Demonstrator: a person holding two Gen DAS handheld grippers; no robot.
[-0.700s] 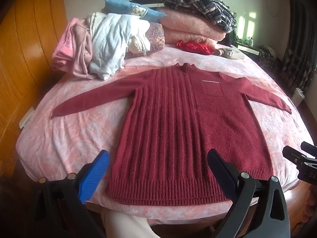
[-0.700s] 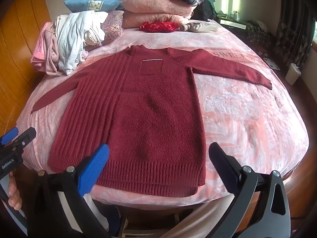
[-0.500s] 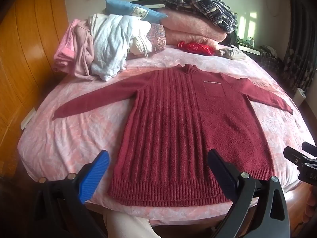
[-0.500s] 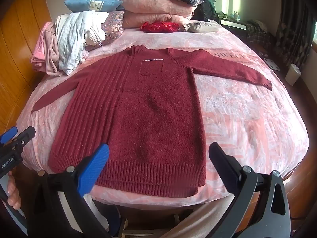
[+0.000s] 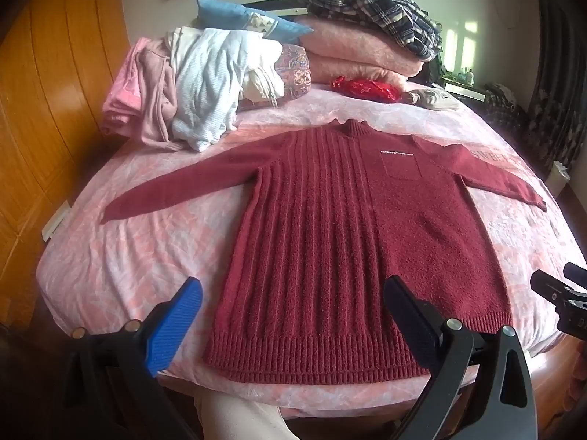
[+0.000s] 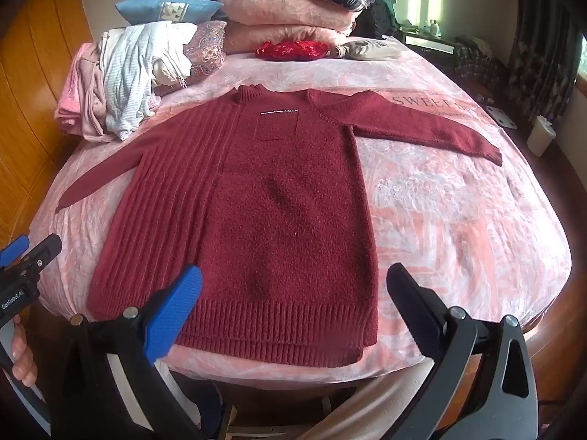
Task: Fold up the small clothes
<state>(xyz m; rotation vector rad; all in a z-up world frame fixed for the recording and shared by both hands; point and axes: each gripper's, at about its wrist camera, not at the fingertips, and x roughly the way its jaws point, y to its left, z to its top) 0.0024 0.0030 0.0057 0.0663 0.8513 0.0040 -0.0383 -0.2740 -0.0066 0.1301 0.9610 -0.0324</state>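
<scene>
- The dark red knitted jumper (image 5: 352,234) lay flat on the pink patterned bed (image 5: 121,256), sleeves spread out, hem near the edge.
- The left gripper (image 5: 290,315) had its fingers wide and held nothing.
- It could pinch the bed sheet along with the thick hem.
- The right gripper (image 6: 293,300) was wide too, and empty.
- A long sleeve could flop and spoil the fold.
- The bed sheet read "SWEET"; the left gripper's side said "GenRobot.AI".

We note a matt knitted sweater (image 5: 352,242), part ribbed, part nubbly, on a smooth printed cotton-like bedcover (image 5: 139,256), beside glossy wooden panelling (image 5: 44,110) at left.
</scene>
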